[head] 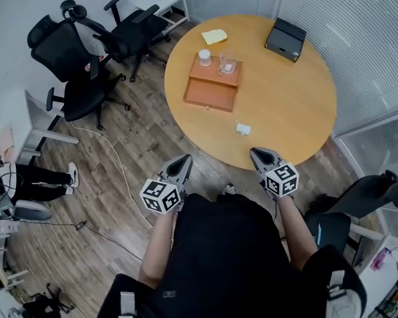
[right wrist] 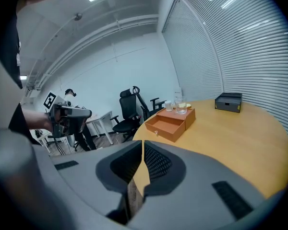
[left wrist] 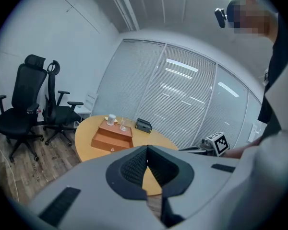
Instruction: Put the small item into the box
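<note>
While the left gripper (head: 185, 158) and right gripper (head: 256, 153) hover with jaws together, the small item (head: 243, 129) lies mid-frame on the worktop (head: 288, 95), long axis roughly left-right.

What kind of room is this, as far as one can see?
Most likely an office meeting room: a round wooden table, black swivel office chairs, and partition walls with closed blinds.

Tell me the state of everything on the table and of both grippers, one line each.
left gripper: shut, empty
right gripper: shut, empty
orange box: its drawer pulled open
small white item: lying on the table, outside the box
glass: upright on the box top
white cup: upright on the box top
</note>
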Tool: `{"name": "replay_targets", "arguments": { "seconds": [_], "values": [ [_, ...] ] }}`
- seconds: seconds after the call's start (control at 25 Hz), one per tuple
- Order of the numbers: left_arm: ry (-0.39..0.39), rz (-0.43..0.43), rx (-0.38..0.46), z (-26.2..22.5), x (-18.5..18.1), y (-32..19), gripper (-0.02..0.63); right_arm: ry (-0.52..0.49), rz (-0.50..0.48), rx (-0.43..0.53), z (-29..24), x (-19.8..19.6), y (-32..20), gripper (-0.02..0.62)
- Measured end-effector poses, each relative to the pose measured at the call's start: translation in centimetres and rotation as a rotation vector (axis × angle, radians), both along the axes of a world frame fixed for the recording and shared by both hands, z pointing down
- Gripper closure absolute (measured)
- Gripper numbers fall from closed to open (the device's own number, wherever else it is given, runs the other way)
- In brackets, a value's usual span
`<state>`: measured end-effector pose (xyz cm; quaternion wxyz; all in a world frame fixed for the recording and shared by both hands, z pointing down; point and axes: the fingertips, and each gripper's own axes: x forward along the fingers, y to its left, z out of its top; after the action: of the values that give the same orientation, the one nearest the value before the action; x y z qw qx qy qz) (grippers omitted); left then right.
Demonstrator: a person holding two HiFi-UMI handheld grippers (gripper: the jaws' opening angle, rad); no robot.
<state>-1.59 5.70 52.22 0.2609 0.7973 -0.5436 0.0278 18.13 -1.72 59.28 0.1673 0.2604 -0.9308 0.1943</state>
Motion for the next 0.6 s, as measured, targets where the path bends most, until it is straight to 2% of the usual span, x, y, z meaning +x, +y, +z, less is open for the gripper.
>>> {"name": "replay_targets", "arguments": {
  "seconds": [0.28,0.6],
  "values": [
    [-0.005,0.013,-0.026,0.5,1.2,-0.6,0.6,0.003,0.006,-0.024,1.4,0.9,-0.8,0.586],
    [0.002,0.053,-0.032,0.4,0.3,-2.9,0.6,0.03,0.034,-0.053,2.6,0.2,-1.4,0.586]
  ]
}}
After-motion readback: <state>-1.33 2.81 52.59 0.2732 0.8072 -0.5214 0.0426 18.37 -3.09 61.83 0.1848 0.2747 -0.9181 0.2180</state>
